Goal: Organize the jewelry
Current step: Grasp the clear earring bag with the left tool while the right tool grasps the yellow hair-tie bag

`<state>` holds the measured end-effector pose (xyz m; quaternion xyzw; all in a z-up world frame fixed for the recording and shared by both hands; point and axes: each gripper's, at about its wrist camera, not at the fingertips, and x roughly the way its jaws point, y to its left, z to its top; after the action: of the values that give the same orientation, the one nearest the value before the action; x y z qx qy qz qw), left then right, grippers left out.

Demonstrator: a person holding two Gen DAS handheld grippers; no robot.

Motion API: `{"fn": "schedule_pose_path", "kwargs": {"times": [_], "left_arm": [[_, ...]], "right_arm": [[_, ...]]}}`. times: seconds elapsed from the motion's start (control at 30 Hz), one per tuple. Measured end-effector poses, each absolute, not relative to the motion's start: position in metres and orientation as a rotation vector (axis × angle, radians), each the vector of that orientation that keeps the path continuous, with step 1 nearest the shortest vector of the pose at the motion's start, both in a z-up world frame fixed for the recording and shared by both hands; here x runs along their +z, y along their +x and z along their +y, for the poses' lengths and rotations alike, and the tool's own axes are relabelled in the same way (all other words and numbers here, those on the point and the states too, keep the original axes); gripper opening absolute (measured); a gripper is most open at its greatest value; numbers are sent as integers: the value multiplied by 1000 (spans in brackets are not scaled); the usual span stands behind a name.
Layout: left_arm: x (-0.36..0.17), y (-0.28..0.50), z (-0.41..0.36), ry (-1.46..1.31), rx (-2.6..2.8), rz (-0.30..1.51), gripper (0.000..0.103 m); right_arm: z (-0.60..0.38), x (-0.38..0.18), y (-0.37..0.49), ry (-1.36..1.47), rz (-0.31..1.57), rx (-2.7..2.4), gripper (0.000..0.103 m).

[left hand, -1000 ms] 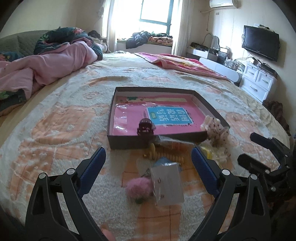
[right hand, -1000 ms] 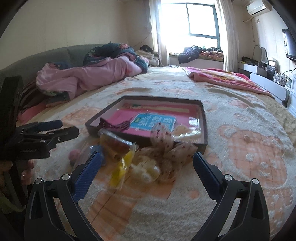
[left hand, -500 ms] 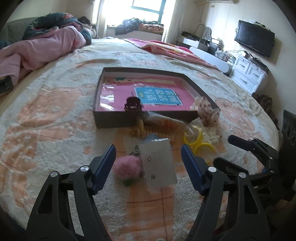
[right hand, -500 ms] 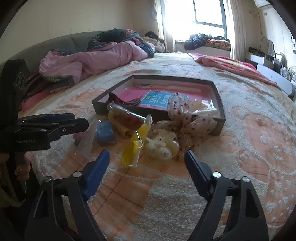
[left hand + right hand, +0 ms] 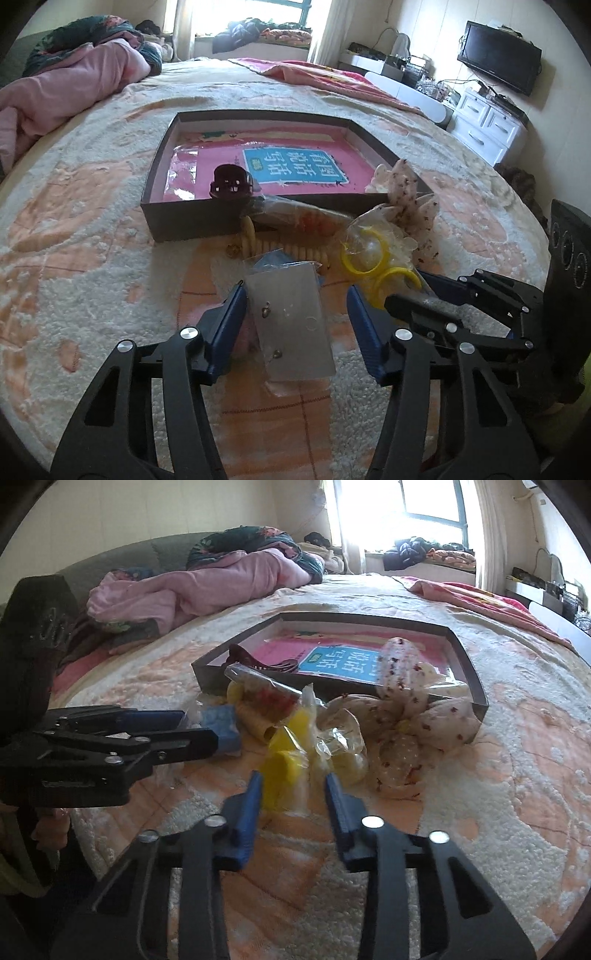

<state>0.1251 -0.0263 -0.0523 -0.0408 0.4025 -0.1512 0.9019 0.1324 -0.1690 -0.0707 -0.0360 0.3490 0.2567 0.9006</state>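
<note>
Early stage: most jewelry lies loose on the bed's cream-and-orange fleece blanket (image 5: 92,258), in front of the shallow grey cardboard box (image 5: 184,221), centre frame. Only a dark maroon hair claw (image 5: 231,181) sits at the box's near wall, partly inside; sorting is nearly all left.

Left gripper (image 5: 295,317), lower centre of left view: fingers have just been closing, half-spread around the clear plastic earring packet with a grey card (image 5: 291,325); pads not visibly touching it. The packet lies flat, long axis running away from the camera toward the box, slightly tilted right. A pink fluffy pom-pom (image 5: 242,341) is mostly hidden behind the left finger.

Right gripper (image 5: 293,794), lower centre of right view: fingers have just been closing, narrow gap around the clear bag of yellow plastic rings (image 5: 282,775); contact unclear. Floral fabric scrunchies (image 5: 424,723) lie just beside it, right.
</note>
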Motion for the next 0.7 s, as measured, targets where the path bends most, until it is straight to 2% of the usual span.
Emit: {"fn": "schedule_pose_path", "kwargs": {"times": [0.13,0.27,0.3,0.33,0.7], "left_arm": [[-56,127,-24,-91,-298,845,29],[-54,126,-22,-90,-297,845,26],[-53,126,-22,-88,-297,843,17],[-52,125,-22,-88,-300,839,15],[-24,118,-23,-84,-298,756,14]], "right_arm": [[-173,-69,134,-49,719,545,18],[-176,-65,131,-34,711,562,14],[-176,-64,129,-37,706,565,13],[-176,-64,128,-38,702,566,12],[-188,-47,121,-3,646,553,8]]}}
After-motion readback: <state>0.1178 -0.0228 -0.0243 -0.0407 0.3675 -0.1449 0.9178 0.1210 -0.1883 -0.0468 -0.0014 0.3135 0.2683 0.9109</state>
